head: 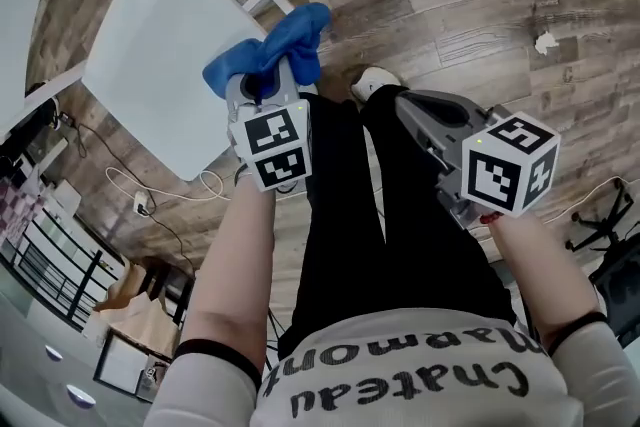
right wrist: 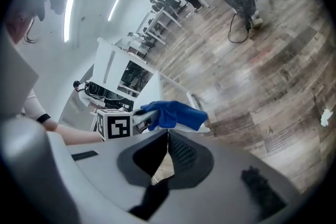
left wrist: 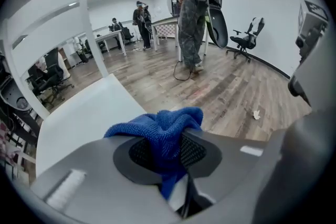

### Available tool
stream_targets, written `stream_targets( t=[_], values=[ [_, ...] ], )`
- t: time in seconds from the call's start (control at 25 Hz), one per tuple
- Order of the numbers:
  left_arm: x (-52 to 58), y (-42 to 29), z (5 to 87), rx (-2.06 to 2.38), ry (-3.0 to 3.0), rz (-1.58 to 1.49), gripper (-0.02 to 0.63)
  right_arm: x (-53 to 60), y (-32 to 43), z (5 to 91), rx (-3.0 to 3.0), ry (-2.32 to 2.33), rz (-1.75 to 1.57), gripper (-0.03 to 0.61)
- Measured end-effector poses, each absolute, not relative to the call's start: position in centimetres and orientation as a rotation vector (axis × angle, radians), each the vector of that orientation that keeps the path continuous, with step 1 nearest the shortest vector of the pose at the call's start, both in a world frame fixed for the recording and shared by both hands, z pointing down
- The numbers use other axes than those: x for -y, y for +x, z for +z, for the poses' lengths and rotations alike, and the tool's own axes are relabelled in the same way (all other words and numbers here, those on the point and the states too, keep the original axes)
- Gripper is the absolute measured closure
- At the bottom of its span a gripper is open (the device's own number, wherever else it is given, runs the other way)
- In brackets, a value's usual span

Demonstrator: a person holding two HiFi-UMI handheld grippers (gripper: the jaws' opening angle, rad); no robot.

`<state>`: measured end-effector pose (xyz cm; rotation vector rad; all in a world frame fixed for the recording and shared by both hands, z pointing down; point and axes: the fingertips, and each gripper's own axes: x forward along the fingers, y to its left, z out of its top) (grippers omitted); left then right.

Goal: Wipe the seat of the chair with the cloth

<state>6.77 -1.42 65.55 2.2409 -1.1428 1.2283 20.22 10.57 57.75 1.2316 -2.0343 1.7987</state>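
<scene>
Left gripper [head: 262,87] is pinching the blue cloth [head: 272,53] tight, hovering by the white chair seat's [head: 150,45] edge — right gripper [right wrist: 168,140] is hanging apart, jaws pressed together, empty.

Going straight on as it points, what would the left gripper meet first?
Likely the white chair seat, just beyond the blue microfibre cloth held by the left gripper; depth unclear, possibly the wooden floor instead.

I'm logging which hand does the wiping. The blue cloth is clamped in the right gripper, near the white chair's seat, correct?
Not quite. The blue cloth is clamped in the left gripper, not the right, near the white chair's seat; the left gripper view shows it between those jaws.
</scene>
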Motion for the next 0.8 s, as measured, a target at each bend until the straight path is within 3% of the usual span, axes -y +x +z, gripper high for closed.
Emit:
stream_targets(
  t=[0.2, 0.48, 0.8],
  values=[
    [2.7, 9.8, 62.3, 1.124, 2.119, 1.060, 0.526, -8.9, 22.6, 54.2, 2.077, 1.284, 1.712, 0.563],
    [6.0, 13.4, 48.0, 1.134, 2.176, 0.665, 0.525, -3.7, 24.6, 45.6, 2.200, 1.378, 1.567, 0.563],
    [7.6, 8.2, 28.7, 1.197, 2.270, 0.359, 0.524, 3.7, 23.1, 33.7, 2.387, 1.354, 1.230, 0.563]
  ],
)
